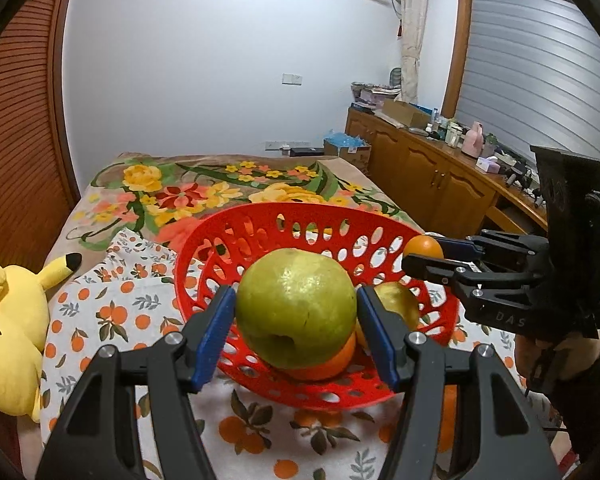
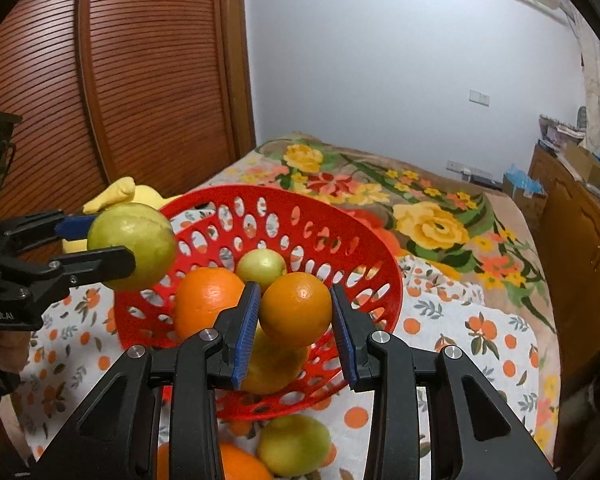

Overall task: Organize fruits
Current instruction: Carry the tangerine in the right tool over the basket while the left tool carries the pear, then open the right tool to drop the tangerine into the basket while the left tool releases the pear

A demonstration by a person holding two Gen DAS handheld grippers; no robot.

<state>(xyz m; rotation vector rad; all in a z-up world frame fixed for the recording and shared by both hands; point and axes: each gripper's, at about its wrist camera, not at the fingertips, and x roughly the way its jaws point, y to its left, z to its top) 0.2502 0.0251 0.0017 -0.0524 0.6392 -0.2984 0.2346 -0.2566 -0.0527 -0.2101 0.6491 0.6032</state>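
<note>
Plush toy [image 1: 8,332], yellow, lies at the far left of the bed, on the edge of the orange-print cloth [image 1: 112,312]. Next to it, your left gripper [image 1: 296,312] has its jaws clenched on a large green fruit [image 1: 296,312], held over the near rim of the red basket [image 1: 284,220]. The basket sits on the cloth in the middle of the bed. Inside it, the right wrist view shows an orange [image 2: 206,300] and a small green fruit [image 2: 261,266], with a yellowish fruit [image 2: 272,364] lower down. Further right, your right gripper [image 2: 296,308] grips a second orange [image 2: 296,308] between its blue pads, over the basket's right side. Below the basket, nearest you, another green fruit [image 2: 294,444] and one more orange [image 2: 240,464] lie on the cloth. A wooden cabinet [image 1: 432,176] runs along the right wall.
</note>
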